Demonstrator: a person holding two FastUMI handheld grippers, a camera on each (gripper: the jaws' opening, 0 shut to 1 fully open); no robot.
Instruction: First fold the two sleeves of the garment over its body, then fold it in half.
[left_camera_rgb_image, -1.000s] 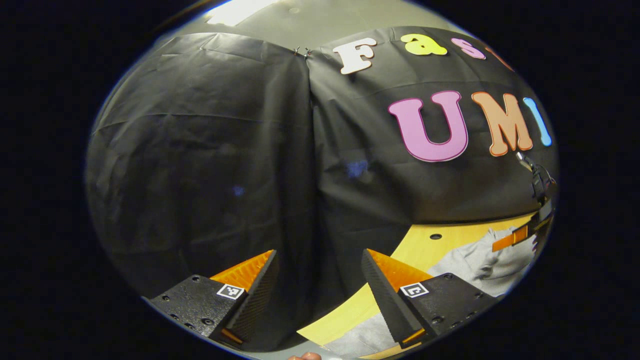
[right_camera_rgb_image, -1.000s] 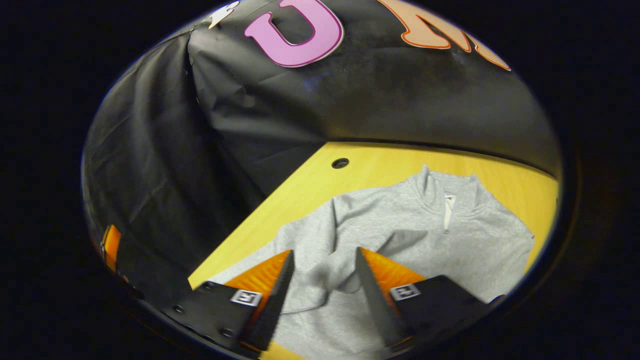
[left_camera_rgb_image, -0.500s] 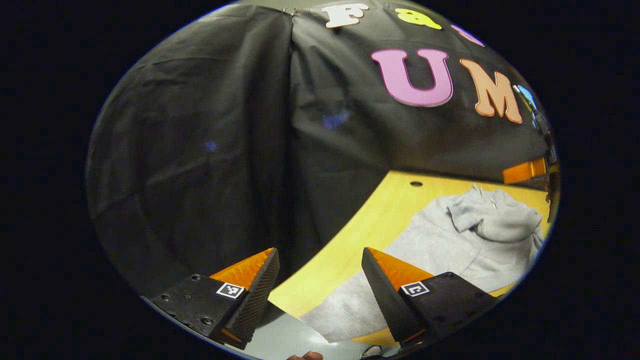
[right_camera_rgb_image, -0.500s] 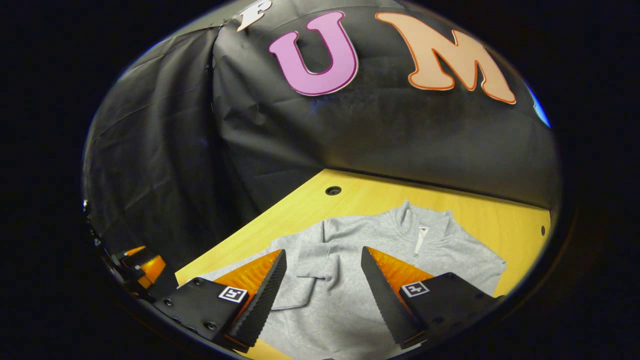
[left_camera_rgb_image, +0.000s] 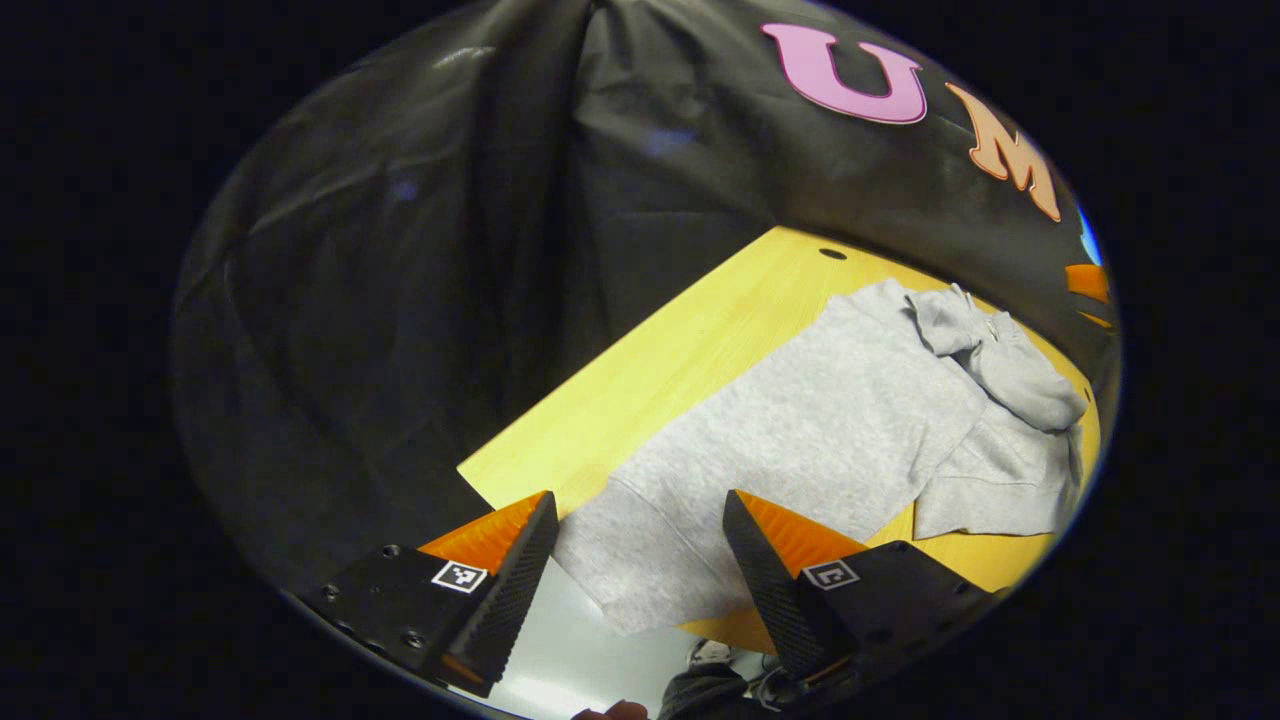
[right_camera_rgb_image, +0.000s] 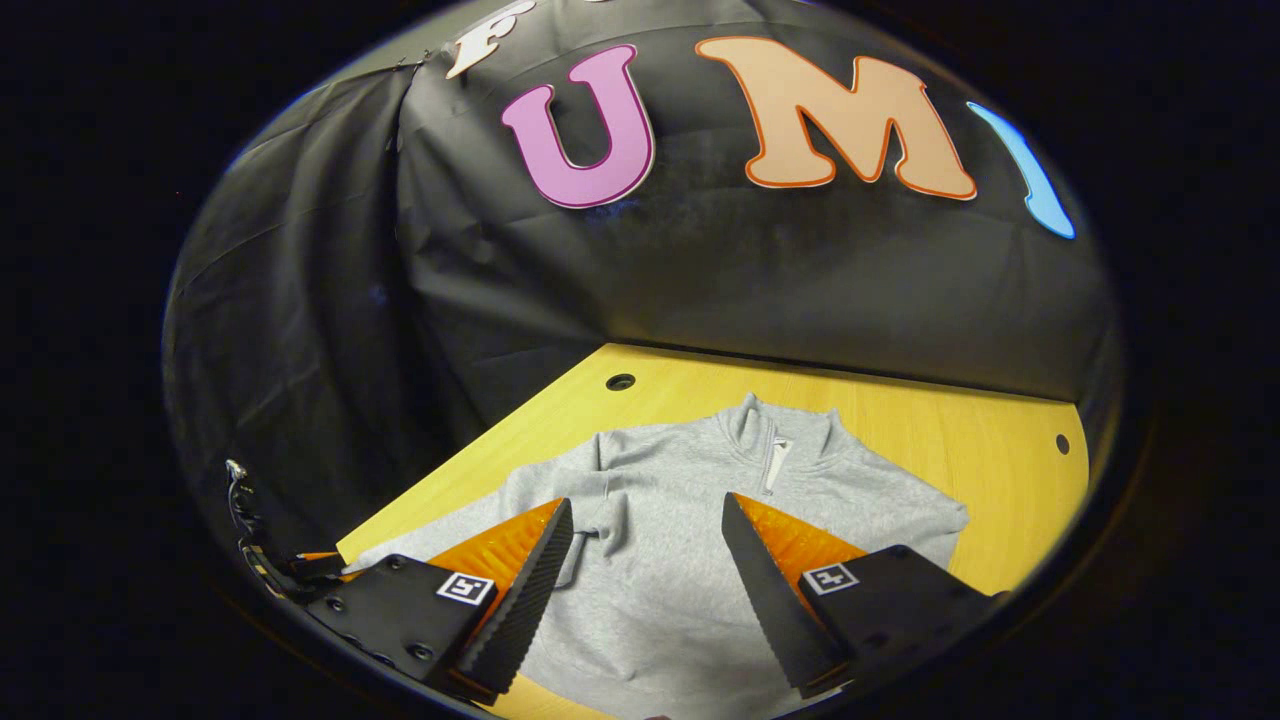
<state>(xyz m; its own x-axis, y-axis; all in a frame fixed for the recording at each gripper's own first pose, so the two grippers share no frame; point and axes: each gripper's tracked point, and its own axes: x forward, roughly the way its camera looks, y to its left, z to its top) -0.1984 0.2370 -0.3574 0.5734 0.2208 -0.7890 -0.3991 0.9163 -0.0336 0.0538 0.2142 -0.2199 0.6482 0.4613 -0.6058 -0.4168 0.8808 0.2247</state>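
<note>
A grey zip-neck sweatshirt (right_camera_rgb_image: 680, 500) lies flat on the yellow wooden table (right_camera_rgb_image: 900, 420), collar toward the wall. One sleeve cuff (right_camera_rgb_image: 575, 545) rests on its body. In the left gripper view the sweatshirt (left_camera_rgb_image: 820, 430) stretches away from me, its hem hanging over the near table edge and a sleeve bunched up (left_camera_rgb_image: 1010, 370) by the collar. My left gripper (left_camera_rgb_image: 640, 575) is open above the hem corner, holding nothing. My right gripper (right_camera_rgb_image: 640, 585) is open above the sweatshirt's lower body, apart from the cloth. Far right, part of the right gripper (left_camera_rgb_image: 1085, 282) shows.
The black cloth wall (right_camera_rgb_image: 700, 280) closes the table's back and left side. Round holes (right_camera_rgb_image: 620, 382) (right_camera_rgb_image: 1062, 443) sit in the tabletop near the back. Pale floor (left_camera_rgb_image: 560, 680) and a shoe (left_camera_rgb_image: 708, 655) lie below the table's near edge.
The left gripper has tipped down from the wall toward the table, so the sweatshirt's hem now lies between its fingers. The right gripper has drawn back and up from the garment.
</note>
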